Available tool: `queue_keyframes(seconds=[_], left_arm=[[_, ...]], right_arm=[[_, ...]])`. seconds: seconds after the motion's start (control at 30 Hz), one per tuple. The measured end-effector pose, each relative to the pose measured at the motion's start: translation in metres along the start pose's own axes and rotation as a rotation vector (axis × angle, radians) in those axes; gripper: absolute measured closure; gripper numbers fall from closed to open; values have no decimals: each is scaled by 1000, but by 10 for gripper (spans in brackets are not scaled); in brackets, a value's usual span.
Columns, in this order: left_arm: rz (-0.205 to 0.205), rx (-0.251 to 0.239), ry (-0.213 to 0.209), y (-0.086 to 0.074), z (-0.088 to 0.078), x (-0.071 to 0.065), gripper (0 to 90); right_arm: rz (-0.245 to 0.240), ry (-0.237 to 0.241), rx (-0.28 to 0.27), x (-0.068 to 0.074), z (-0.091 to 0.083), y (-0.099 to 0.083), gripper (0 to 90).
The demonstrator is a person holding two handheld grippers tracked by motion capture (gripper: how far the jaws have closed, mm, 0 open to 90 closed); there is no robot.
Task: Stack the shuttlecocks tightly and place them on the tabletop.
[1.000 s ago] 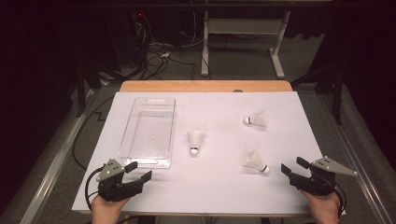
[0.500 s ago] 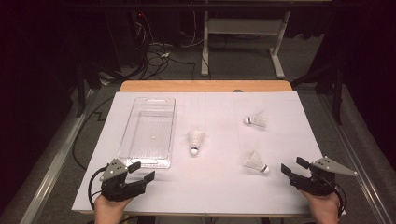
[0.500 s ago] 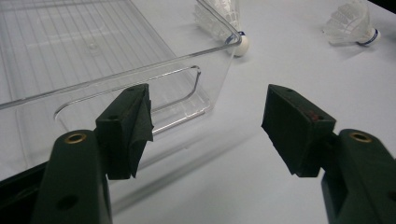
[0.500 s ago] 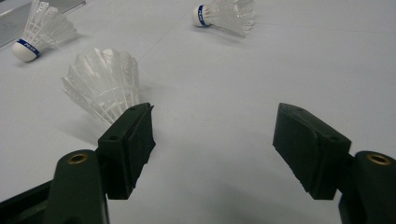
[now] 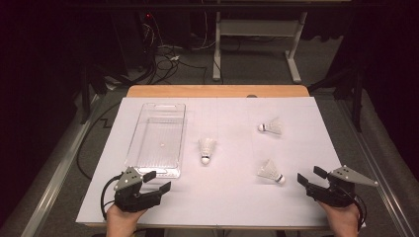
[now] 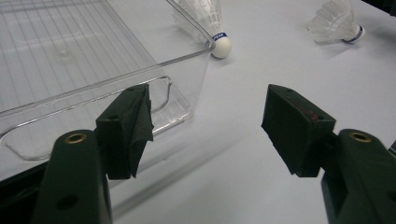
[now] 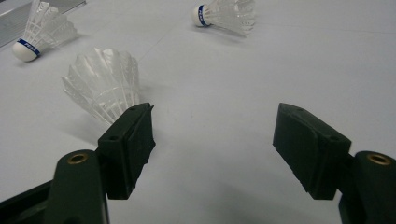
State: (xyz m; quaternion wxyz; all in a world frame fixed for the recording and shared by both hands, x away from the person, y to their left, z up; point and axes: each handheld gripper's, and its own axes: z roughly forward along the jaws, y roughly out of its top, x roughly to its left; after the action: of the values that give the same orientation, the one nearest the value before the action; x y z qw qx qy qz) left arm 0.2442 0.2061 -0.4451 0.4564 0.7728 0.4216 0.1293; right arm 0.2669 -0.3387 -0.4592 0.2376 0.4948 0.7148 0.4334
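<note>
Left gripper (image 5: 157, 181): jaws spread apart, empty, at the near left, just near of the clear tray (image 5: 148, 111).
Right gripper (image 5: 312, 177): jaws spread apart, empty, at the near right.
Nearest shuttlecock (image 5: 270, 171): lying on the white sheet (image 5: 227, 197), just left of the right gripper.
Middle shuttlecock (image 5: 206, 148): just right of the tray.
Far shuttlecock (image 5: 271, 127): far right.

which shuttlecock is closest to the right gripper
The near-right shuttlecock, just ahead-left of the right gripper. The other two lie farther off, one mid-table and one at the far right.
</note>
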Motion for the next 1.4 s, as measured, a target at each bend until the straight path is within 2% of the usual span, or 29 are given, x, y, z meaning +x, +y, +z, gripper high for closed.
queue_keyframes(seconds=[0.67, 1.4], left_arm=[[32, 24, -57, 8, 22, -17, 339], [56, 41, -95, 15, 38, -33, 341]], right_arm=[[2, 2, 0, 0, 0, 0, 290], [-6, 5, 3, 1, 1, 0, 292]])
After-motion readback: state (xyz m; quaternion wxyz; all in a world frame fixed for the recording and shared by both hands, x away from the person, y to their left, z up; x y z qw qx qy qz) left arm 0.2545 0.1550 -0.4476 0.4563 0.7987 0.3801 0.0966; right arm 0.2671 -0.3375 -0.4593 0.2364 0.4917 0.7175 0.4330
